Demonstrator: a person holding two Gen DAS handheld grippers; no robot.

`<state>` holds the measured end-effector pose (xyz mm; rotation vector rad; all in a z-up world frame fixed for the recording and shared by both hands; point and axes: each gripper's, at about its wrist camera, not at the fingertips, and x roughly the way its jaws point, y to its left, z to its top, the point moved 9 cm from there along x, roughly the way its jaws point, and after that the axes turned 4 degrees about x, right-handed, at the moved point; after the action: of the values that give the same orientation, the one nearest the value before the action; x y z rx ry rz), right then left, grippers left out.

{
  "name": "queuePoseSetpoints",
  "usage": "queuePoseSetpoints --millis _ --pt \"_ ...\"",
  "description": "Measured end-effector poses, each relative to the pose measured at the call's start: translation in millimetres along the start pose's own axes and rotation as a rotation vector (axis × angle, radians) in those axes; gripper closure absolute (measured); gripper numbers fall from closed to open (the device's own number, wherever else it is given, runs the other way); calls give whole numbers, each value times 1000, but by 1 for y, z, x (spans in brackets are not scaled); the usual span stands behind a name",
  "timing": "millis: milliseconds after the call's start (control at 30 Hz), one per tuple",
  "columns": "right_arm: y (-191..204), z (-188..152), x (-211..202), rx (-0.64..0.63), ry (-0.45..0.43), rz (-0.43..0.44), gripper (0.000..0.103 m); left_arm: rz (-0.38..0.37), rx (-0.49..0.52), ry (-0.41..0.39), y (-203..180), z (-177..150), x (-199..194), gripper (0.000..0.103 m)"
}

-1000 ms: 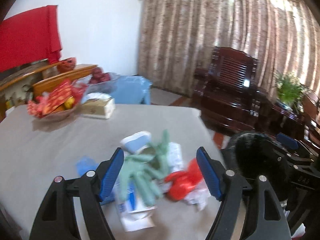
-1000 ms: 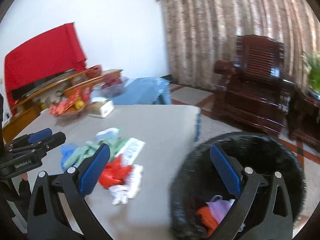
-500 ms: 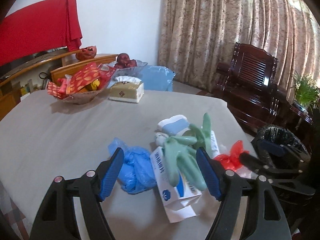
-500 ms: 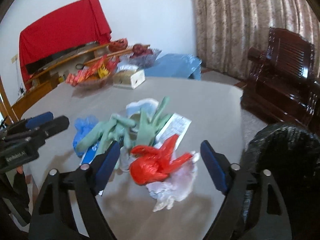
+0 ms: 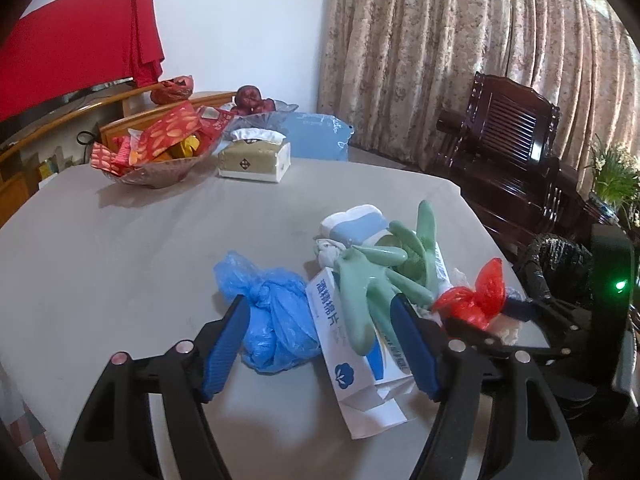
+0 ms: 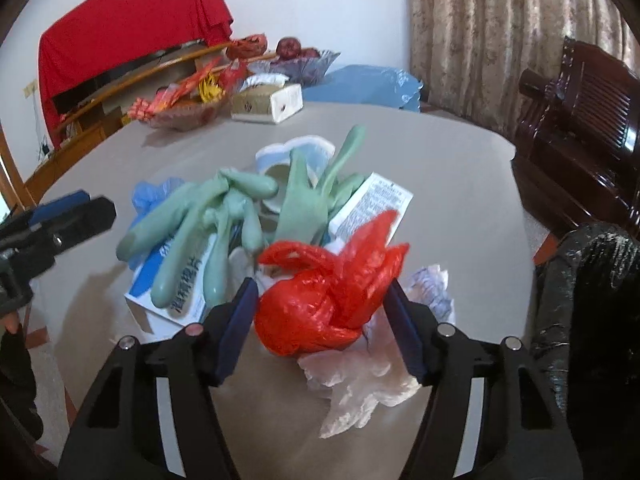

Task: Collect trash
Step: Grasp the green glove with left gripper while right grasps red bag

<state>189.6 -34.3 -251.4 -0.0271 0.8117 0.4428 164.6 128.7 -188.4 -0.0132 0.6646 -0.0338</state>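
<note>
Most of the job looks undone: the trash pile sits on the table (image 5: 120,248), with the black bin (image 6: 592,300) just off its edge. It holds green gloves (image 6: 224,216), a white box (image 5: 352,352), a blue bag (image 5: 276,316) and a red bag (image 6: 324,300). The left gripper (image 5: 320,348) is spread around the blue bag and box, the right gripper (image 6: 320,328) spread around the red bag, neither gripping.

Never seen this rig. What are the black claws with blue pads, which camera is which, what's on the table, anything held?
No robot: a person carries a two-finger gripper in each hand, each with a fisheye camera looking along its fingers. One picture is from the left gripper, the other from the right gripper. On the grey table lies a trash pile: blue bag, green gloves, white box, red bag, crumpled clear plastic. A black-lined bin stands beside the table. Both grippers are open and hold nothing; the right one brackets the red bag.
</note>
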Motion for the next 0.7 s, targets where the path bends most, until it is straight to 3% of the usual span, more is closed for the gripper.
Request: queuePoseSetpoints --millis 200,467,700 --pt "5 1 -1 -22 15 49 60 -28 14 1 -12 5 4 34" --pt "-4 31 -27 11 -79 69 61 -54 35 11 -30 15 25 41" --pt "-23 40 -29 46 -98 52 61 -53 33 69 -33 16 58 46"
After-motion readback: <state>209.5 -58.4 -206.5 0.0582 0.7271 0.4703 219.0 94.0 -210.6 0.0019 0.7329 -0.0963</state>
